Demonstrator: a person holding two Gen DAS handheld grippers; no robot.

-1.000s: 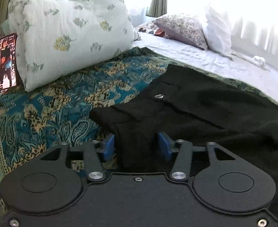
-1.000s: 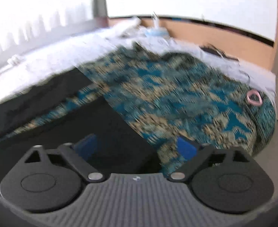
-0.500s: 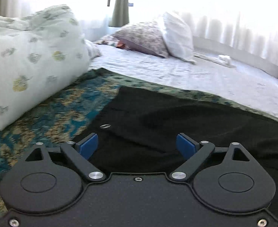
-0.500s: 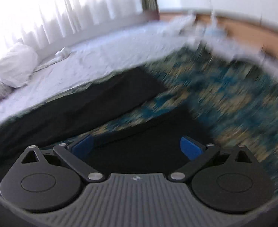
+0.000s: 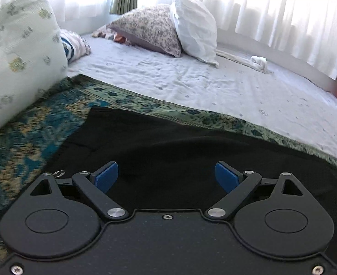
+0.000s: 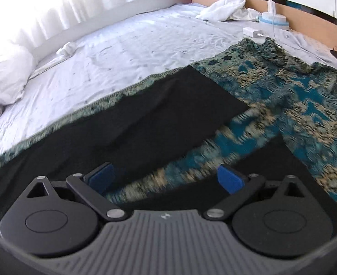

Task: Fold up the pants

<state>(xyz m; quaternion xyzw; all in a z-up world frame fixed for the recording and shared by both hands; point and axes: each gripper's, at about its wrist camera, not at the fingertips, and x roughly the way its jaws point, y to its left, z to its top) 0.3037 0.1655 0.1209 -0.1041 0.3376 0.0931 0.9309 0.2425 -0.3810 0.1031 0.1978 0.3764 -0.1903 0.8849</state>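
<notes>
Black pants [image 5: 168,142] lie spread flat on a teal and gold patterned blanket [image 5: 30,137] on a bed. In the left wrist view my left gripper [image 5: 167,176] is open and empty, low over the waist end of the pants. In the right wrist view the two legs [image 6: 168,114] spread apart, with blanket [image 6: 294,105] showing between them. My right gripper [image 6: 166,181] is open and empty, above the gap between the legs.
A large flowered pillow [image 5: 14,52] stands at the left. Two more pillows [image 5: 168,25] lean at the head of the bed on a white sheet [image 5: 214,82]. A white cloth [image 6: 225,6], a charger [image 6: 253,32] and a round white device [image 6: 274,19] lie at the far edge.
My left gripper let go of the pants' waist corner and opened, then swung right. My right gripper stayed open and swung left, from the blanket's edge to over the two legs.
</notes>
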